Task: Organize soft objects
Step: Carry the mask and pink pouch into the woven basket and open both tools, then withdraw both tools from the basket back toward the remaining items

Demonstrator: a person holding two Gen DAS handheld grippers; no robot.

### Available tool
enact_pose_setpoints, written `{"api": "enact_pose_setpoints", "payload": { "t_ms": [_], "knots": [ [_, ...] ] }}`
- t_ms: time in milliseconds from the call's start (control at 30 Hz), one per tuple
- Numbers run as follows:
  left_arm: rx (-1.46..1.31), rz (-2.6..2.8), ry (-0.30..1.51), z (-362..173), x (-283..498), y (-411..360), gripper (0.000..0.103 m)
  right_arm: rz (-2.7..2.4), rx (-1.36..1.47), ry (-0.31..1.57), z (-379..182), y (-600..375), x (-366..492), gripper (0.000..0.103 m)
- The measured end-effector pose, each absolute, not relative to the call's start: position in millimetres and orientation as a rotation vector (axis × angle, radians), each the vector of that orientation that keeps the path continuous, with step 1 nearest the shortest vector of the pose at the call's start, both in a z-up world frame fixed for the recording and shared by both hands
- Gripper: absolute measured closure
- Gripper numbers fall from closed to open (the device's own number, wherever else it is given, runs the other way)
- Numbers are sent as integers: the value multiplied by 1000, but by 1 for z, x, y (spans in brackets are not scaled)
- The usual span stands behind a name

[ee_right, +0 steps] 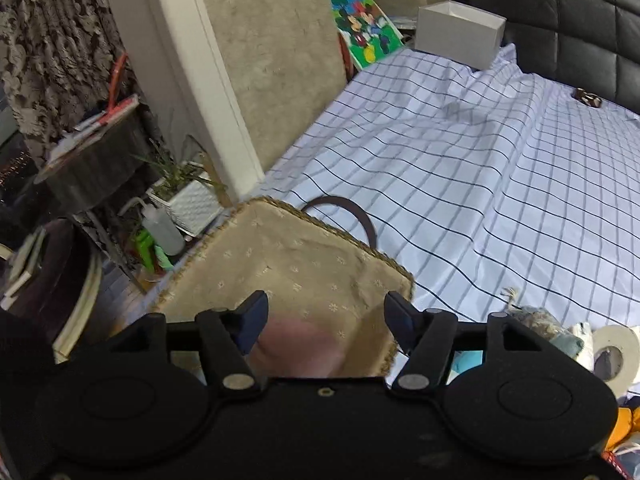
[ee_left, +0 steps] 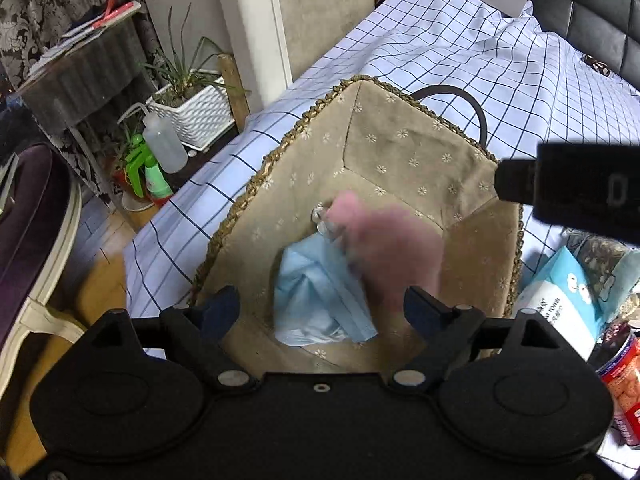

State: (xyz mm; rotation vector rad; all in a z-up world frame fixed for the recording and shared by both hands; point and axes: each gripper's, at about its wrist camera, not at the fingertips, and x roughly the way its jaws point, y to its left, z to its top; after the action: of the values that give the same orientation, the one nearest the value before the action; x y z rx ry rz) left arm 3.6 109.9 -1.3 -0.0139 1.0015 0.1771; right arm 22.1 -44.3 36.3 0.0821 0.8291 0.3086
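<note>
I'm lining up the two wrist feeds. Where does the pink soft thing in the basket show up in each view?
Left wrist: pink soft object, blurred, centre of frame inside the basket, overlapping a light blue cloth.
Right wrist: pink soft object, bottom centre, between the open fingers of the right hand-held gripper.
Shared landmark: the basket's dark handle.
</note>
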Motion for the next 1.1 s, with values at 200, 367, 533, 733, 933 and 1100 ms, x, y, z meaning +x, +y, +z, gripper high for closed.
{"api": "enact_pose_setpoints", "payload": {
  "t_ms": [200,367,533,733,933,1100],
  "knots": [
    [-1,181,979,2,-1,104,15,235,69,857,29,-56,24,34],
    [38,168,955,4,-4,96,14,203,68,877,25,-69,26,28],
    [62,147,943,6,-7,88,13,164,40,932,13,-82,27,25],
    [83,122,936,6,-9,79,12,102,67,1014,-3,-105,33,22],
    [108,101,926,6,-11,72,7,51,112,1066,-10,-123,35,16],
    [140,83,928,7,-13,63,6,25,117,1100,-16,-133,33,10]
  ]
}}
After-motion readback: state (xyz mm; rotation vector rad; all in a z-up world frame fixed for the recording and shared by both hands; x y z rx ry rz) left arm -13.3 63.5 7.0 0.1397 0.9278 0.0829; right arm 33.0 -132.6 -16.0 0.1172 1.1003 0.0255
